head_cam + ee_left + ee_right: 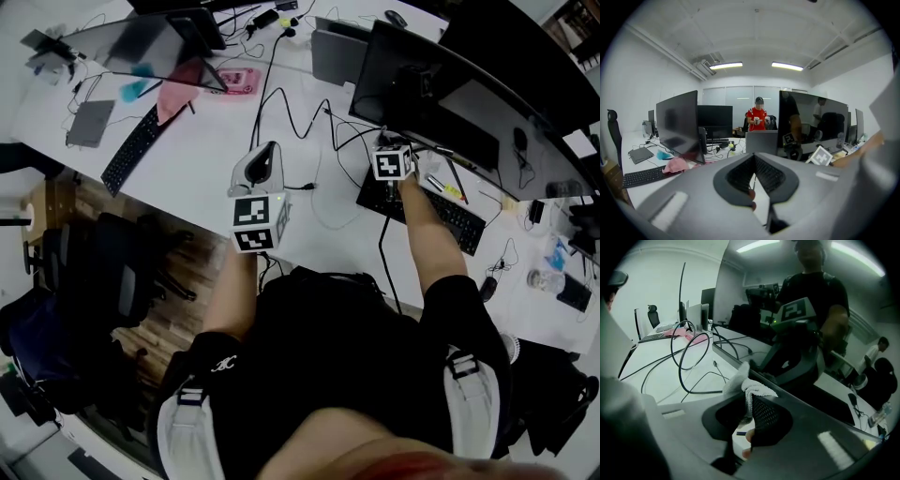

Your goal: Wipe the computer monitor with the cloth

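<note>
The white cloth (749, 386) is pinched in the right gripper (748, 398). The jaws are clamped on its lower part, and the rest bunches up above the tips in a loose fold. That fold sits right at the bottom edge of the big dark monitor (441, 89), low on the screen's left end, though whether it presses on the glass I can't tell. The glossy screen throws back a reflection of the gripper and the person holding it. From above, that gripper reaches out over a black keyboard (442, 214) lying in front of the monitor. Black cables (689, 357) loop across the white desk (206, 155) just to the cloth's left.

The left gripper (753, 160) hangs well apart from the screen, over open desk, its jaws drawn together at the tips with nothing between them. Beyond it stands a second monitor (141, 47) with a pink rag (178, 89) at its foot and another keyboard (136, 150) alongside
</note>
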The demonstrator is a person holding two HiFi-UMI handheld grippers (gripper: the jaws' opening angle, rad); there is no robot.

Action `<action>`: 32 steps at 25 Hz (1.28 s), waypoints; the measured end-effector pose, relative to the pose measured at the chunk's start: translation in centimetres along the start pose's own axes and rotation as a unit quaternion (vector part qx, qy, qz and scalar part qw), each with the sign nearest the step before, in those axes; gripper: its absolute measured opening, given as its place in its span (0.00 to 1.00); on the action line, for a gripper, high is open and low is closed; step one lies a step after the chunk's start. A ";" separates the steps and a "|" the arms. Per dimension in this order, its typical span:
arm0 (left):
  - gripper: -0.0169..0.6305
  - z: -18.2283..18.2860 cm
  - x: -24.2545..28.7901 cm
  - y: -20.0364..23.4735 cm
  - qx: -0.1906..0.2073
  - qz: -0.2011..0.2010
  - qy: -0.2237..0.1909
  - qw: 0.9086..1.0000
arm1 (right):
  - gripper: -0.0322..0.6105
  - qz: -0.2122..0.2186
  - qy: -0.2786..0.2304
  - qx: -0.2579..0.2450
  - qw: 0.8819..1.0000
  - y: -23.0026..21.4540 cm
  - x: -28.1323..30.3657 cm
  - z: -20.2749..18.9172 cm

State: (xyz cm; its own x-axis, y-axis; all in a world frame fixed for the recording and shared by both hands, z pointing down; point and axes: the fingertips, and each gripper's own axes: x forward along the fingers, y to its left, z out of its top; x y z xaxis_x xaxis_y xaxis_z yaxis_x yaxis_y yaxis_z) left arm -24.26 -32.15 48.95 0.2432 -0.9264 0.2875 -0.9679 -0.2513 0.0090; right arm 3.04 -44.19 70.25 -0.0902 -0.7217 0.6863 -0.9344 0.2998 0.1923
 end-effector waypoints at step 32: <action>0.10 1.0 -2.5 8.9 0.003 -0.005 -0.039 0.999 | 0.09 -0.017 -0.132 0.013 0.991 9.9 -3.3 14.7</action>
State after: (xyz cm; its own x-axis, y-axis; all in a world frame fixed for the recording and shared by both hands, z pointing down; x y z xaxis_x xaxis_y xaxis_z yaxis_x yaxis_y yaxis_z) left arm -33.44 -32.39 47.33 0.2580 -0.9428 0.2113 -0.9649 -0.2626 0.0063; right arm -10.95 -48.06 59.56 -0.1411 -0.8701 0.4723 -0.9470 0.2577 0.1918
